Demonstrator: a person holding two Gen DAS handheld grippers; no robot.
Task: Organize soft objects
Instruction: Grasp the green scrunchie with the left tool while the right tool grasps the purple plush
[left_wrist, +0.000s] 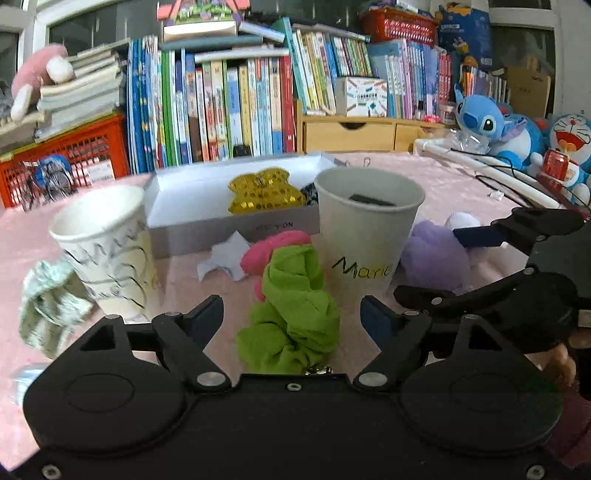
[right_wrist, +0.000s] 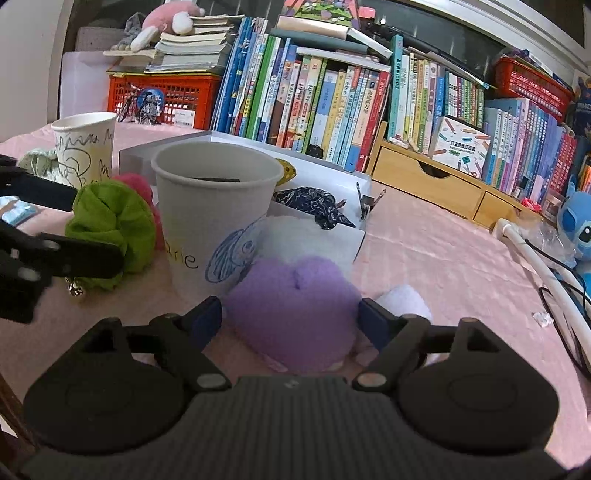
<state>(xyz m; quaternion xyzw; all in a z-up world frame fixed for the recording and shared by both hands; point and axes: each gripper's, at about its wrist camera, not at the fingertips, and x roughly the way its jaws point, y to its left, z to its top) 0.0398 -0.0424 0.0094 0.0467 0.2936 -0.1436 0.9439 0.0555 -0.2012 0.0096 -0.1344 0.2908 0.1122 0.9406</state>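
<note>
Pink cloth covers the table (left_wrist: 436, 177), and most soft things lie loose on it. From the left: a pale green scrunchie (left_wrist: 48, 310) beside a scribbled cup (left_wrist: 105, 251); a lime scrunchie (left_wrist: 291, 317) lying between the wide-open jaws of the left gripper (left_wrist: 291, 317), untouched by its pads; a pink one (left_wrist: 275, 251) behind it. The "Marie" cup (left_wrist: 365, 232) stands between. The right gripper (right_wrist: 291, 317) straddles a purple plush (right_wrist: 295, 310), its jaws wide, apparently not pressing. Only a gold piece (left_wrist: 264, 192) and a dark one (right_wrist: 314, 210) sit in the box (left_wrist: 207, 229). The cup looks likely to hinder reaching it.
</note>
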